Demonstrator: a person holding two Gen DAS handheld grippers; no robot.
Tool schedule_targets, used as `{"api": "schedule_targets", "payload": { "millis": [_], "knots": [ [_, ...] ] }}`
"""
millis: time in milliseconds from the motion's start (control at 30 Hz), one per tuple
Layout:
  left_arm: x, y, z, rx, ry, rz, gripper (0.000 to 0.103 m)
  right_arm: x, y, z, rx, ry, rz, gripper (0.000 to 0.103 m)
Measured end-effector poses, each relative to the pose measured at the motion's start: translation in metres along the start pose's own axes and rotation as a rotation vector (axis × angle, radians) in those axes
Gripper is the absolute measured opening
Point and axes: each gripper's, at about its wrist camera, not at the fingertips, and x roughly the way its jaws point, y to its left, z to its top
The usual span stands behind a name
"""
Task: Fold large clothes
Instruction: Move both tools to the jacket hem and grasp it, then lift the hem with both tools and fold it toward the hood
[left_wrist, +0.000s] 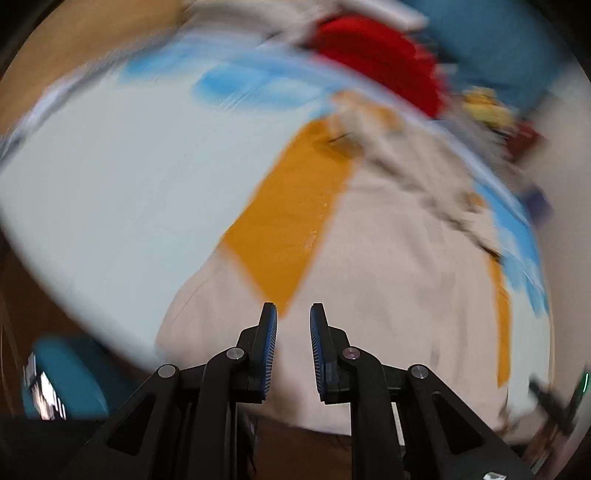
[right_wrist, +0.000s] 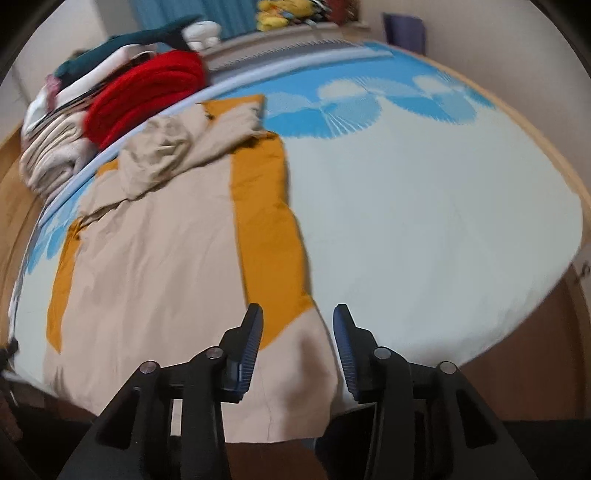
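Beige-and-mustard garment (right_wrist: 155, 236) lay spread on the bed (right_wrist: 424, 206); left gripper (left_wrist: 293, 314) and right gripper (right_wrist: 298, 317) hovered open and empty above its near hem, risking a single-layer pinch.

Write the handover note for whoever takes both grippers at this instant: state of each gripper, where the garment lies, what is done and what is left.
Left gripper: jaws slightly apart, nothing between them, above the near hem.
Right gripper: jaws open, empty, above the near hem by the orange panel.
Beige and orange garment: spread lengthwise on the light blue bed cover, hood bunched at the far end, hem hanging over the near edge.
Red blanket: on the pile past the hood.
Done: garment laid out; no fold visible.
Left: grip the hem and do all folding.
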Motion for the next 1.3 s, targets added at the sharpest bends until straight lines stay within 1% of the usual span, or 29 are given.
{"api": "schedule_targets", "payload": {
  "millis": [33,67,133,200,233,300,333,400,433,500,600,700,767,800,833,867,900,933,1000,1067,1133,1167,1233,1300],
  "knots": [
    [0.003,0.007,0.003,-0.045,0.003,-0.026,0.013,0.006,-0.007,0.000,0.037,0.017,0.006,0.044],
    [0.005,0.012,0.005,-0.066,-0.006,-0.023,0.014,0.010,-0.010,0.001,0.055,0.032,0.005,0.044],
    [0.012,0.018,0.009,-0.096,-0.001,0.031,0.015,0.024,-0.015,-0.001,0.075,0.079,-0.001,0.046],
    [0.022,0.019,0.010,-0.099,0.019,0.050,0.017,0.039,-0.014,-0.003,0.062,0.138,-0.026,0.046],
    [0.027,0.018,0.010,-0.085,0.027,0.084,0.018,0.046,-0.014,-0.005,0.052,0.168,-0.036,0.046],
    [0.035,0.017,0.012,-0.055,0.032,0.151,0.026,0.058,-0.012,-0.011,0.035,0.225,-0.053,0.046],
    [0.039,0.017,0.013,-0.042,0.030,0.198,0.028,0.064,-0.012,-0.015,0.026,0.253,-0.066,0.046],
    [0.043,0.021,0.013,-0.036,0.012,0.263,0.034,0.071,-0.012,-0.021,0.019,0.287,-0.081,0.046],
    [0.043,0.025,0.012,-0.034,0.005,0.276,0.036,0.073,-0.011,-0.024,0.015,0.298,-0.089,0.047],
    [0.050,0.030,0.014,-0.032,0.014,0.285,0.041,0.075,-0.010,-0.026,0.004,0.301,-0.099,0.047],
    [0.064,0.038,0.015,-0.034,0.057,0.279,0.041,0.075,-0.004,-0.029,-0.023,0.304,-0.118,0.048],
    [0.074,0.045,0.013,-0.048,0.092,0.262,0.041,0.074,0.002,-0.033,-0.046,0.305,-0.119,0.048],
    [0.076,0.045,0.010,-0.038,0.105,0.261,0.041,0.073,0.007,-0.035,-0.062,0.302,-0.103,0.039],
    [0.077,0.043,0.009,-0.020,0.108,0.269,0.041,0.072,0.006,-0.033,-0.071,0.301,-0.094,0.025],
    [0.077,0.041,0.008,-0.002,0.110,0.273,0.040,0.070,0.010,-0.034,-0.086,0.293,-0.089,0.014],
    [0.076,0.039,0.006,0.010,0.111,0.271,0.034,0.069,0.011,-0.033,-0.093,0.287,-0.086,0.009],
    [0.076,0.036,0.004,0.026,0.117,0.258,0.015,0.066,0.012,-0.033,-0.094,0.280,-0.074,0.005],
    [0.076,0.034,0.002,0.039,0.126,0.246,0.007,0.064,0.013,-0.032,-0.096,0.271,-0.068,0.004],
    [0.070,0.028,-0.003,0.066,0.127,0.233,0.001,0.056,0.013,-0.029,-0.094,0.246,-0.068,0.003],
    [0.061,0.019,-0.012,0.087,0.142,0.190,0.001,0.048,0.007,-0.020,-0.079,0.216,-0.086,0.002],
    [0.047,0.000,-0.030,0.159,0.165,0.152,0.001,0.037,-0.002,-0.011,-0.069,0.179,-0.167,0.002],
    [0.042,-0.006,-0.037,0.196,0.172,0.147,0.001,0.033,-0.006,-0.007,-0.068,0.161,-0.208,0.001],
    [0.037,-0.009,-0.049,0.239,0.188,0.169,0.003,0.028,-0.011,0.000,-0.058,0.144,-0.276,0.002],
    [0.042,-0.002,-0.050,0.212,0.214,0.196,0.008,0.033,-0.012,0.000,-0.027,0.168,-0.284,0.002]
  ]
}}
